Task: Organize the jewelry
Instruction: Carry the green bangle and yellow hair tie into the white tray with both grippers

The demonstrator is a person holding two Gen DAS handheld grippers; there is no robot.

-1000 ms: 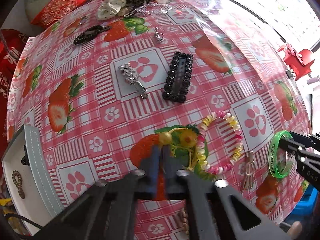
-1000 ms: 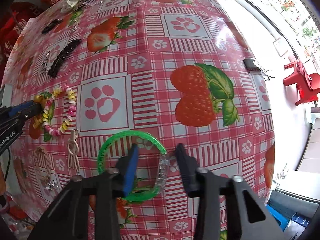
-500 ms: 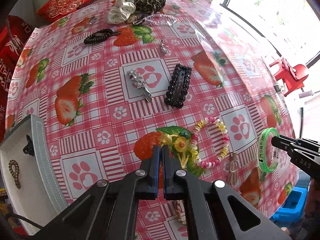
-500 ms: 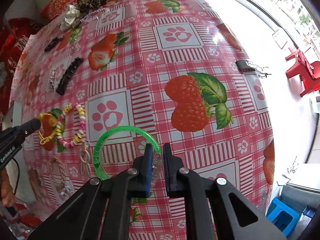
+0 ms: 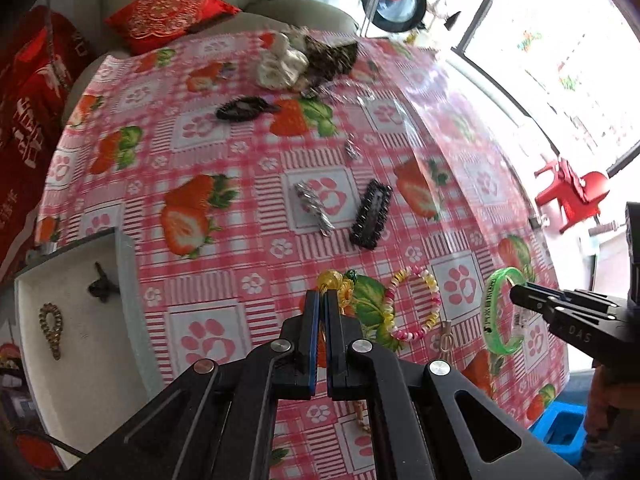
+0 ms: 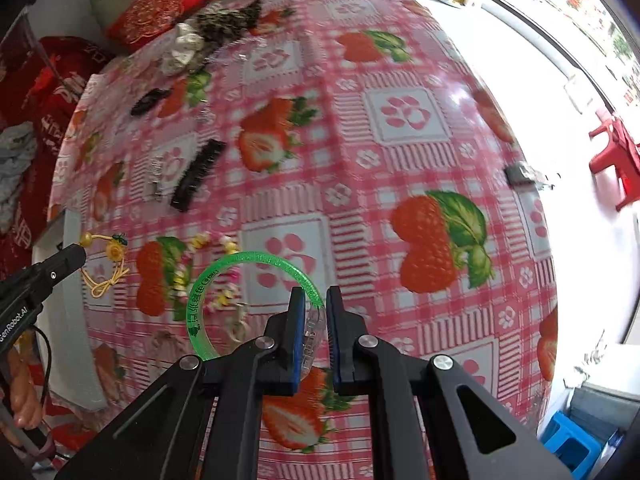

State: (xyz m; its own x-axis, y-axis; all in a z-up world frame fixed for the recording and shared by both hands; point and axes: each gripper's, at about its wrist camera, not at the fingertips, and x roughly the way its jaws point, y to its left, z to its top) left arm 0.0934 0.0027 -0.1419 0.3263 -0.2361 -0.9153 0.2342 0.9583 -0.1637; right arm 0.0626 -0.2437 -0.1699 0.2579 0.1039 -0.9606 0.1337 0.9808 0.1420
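Green bangle point(image 6: 256, 259) pinched in right gripper point(image 6: 311, 312), yellow charm cord point(image 5: 334, 280) clamped in left gripper point(image 5: 322, 300); carry both level to tray point(image 5: 124, 280), avoid snagging

We are counting one green bangle point(image 6: 224, 276), one beaded bracelet point(image 5: 414, 306), two black clips point(image 5: 371, 219), one silver clip point(image 5: 314, 207), two scrunchies point(image 5: 280, 66).

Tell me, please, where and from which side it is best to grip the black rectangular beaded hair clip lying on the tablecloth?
Grip the black rectangular beaded hair clip across its narrow width near the middle, coming from straight above. It lies flat and long on the tablecloth, with free cloth along both long edges, so the fingers probably fit there. The silver clip beside it lies apart.
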